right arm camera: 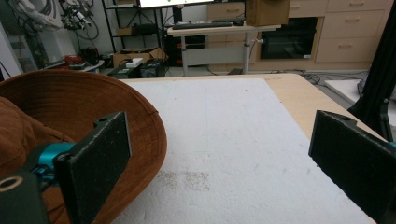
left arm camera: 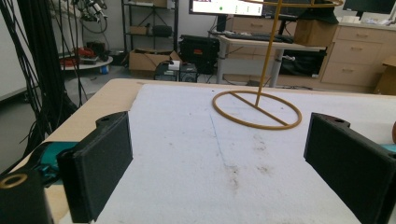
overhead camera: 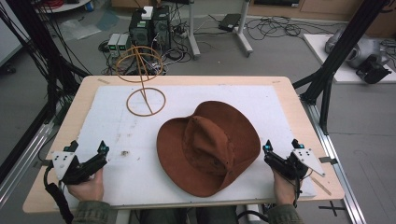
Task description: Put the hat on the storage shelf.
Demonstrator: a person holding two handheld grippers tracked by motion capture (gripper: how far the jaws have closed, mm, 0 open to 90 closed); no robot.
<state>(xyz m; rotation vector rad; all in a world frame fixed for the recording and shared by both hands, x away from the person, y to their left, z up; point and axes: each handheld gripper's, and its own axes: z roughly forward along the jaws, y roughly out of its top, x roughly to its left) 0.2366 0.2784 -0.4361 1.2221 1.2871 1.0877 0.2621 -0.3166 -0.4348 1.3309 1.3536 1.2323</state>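
While both hands rest at the near edge of the tabletop, nothing is gripped: the left tool sits near the left corner with its jaws spread wide and only bare white padding between them, and the right tool sits near the right corner, likewise wide open and empty. The brown felt hat lies between the two, crown up and slightly tilted on the white mat, its brim reaching close to the right tool; in the right gripper view the brim's curved edge rises just beside the left jaw without touching it. Beyond the hat, toward the far left of the mat, stands the wire hat stand, a ring base with an upright stem and a hoop on top, well apart from the hat and directly ahead of the left tool, as the left gripper view shows by its base ring. This layout suggests the hat is meant to go on the stand: the wide jaws look ready to take the brim from either side, since a soft, broad hat probably lifts more evenly with two holds than one.
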